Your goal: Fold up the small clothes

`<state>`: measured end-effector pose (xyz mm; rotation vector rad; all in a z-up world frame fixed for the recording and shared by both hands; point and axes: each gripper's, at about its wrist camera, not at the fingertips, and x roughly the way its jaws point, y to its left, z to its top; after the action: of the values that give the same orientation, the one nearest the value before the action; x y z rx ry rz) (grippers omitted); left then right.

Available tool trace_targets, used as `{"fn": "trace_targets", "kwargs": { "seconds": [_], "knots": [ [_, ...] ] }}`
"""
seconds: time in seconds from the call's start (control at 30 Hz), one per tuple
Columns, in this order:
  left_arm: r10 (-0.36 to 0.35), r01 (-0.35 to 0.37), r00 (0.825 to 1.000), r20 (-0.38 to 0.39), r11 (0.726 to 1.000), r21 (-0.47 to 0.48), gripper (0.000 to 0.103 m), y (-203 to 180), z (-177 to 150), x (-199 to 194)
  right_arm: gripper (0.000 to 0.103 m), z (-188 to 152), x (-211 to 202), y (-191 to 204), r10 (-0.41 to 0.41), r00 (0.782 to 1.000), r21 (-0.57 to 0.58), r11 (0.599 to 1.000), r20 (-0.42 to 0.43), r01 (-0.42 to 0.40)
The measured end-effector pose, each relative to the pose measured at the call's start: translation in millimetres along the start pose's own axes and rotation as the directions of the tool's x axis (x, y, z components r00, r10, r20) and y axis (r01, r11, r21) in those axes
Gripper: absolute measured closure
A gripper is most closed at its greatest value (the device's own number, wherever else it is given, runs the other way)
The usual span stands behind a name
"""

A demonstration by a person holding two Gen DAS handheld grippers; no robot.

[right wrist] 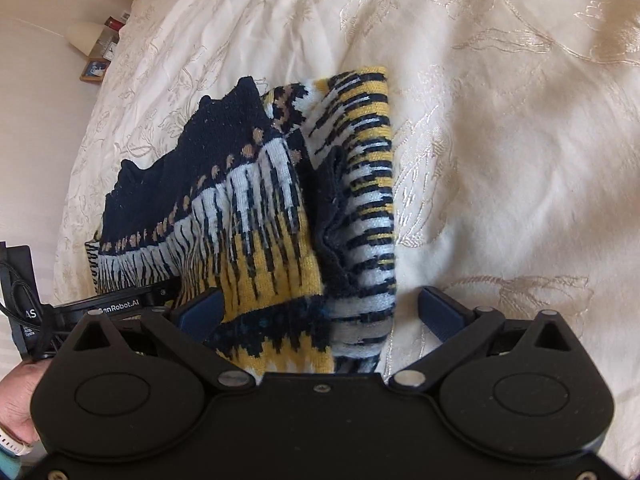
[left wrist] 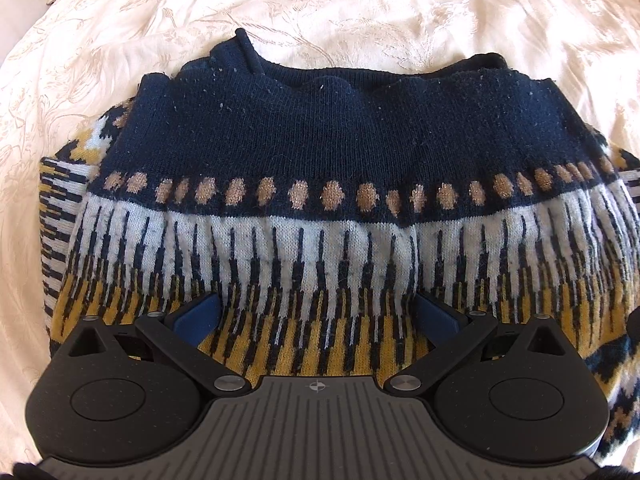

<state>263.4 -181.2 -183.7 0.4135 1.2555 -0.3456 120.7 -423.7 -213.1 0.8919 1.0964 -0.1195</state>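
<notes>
Sweater (left wrist: 320, 184), a thick, soft, floppy knit lying part-folded on the bedspread (left wrist: 360, 12), probably grips best at its doubled 6 o'clock edge, where the left gripper (left wrist: 318, 316) and right gripper (right wrist: 318, 312) hover, fingers spread wide.

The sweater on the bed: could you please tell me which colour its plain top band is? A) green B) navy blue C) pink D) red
B: the sweater has a plain navy band above a row of tan dots, lying on the cream bedspread.
</notes>
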Motion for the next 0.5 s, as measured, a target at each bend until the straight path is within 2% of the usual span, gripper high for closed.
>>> {"fn": "trace_targets", "kwargs": {
  "seconds": [0.2, 0.33, 0.4, 0.5],
  "knots": [
    [0.001, -0.001, 1.0, -0.002, 1.0, 0.004, 0.0, -0.5, -0.2, -0.2, 0.0, -6.5, -2.1, -0.9, 0.003, 0.999, -0.002, 1.0, 0.043, -0.003],
    [0.003, -0.003, 1.0, -0.006, 1.0, 0.005, 0.0, -0.6, 0.6, 0.5, 0.0, -5.1, -3.6, 0.5, 0.006, 0.999, -0.029, 1.0, 0.036, -0.005],
    [0.003, -0.003, 1.0, -0.006, 1.0, 0.005, 0.0, -0.5, 0.3, 0.5, 0.0, -2.1, -3.3, -0.7, 0.04, 0.998, -0.005, 0.999, 0.038, -0.04],
    [0.005, -0.005, 1.0, -0.008, 1.0, 0.005, 0.0, -0.7, 0.4, 0.6, 0.001, 1.5, -4.8, -5.9, 0.134, 0.99, 0.032, 0.99, 0.047, -0.136]
  ]
}}
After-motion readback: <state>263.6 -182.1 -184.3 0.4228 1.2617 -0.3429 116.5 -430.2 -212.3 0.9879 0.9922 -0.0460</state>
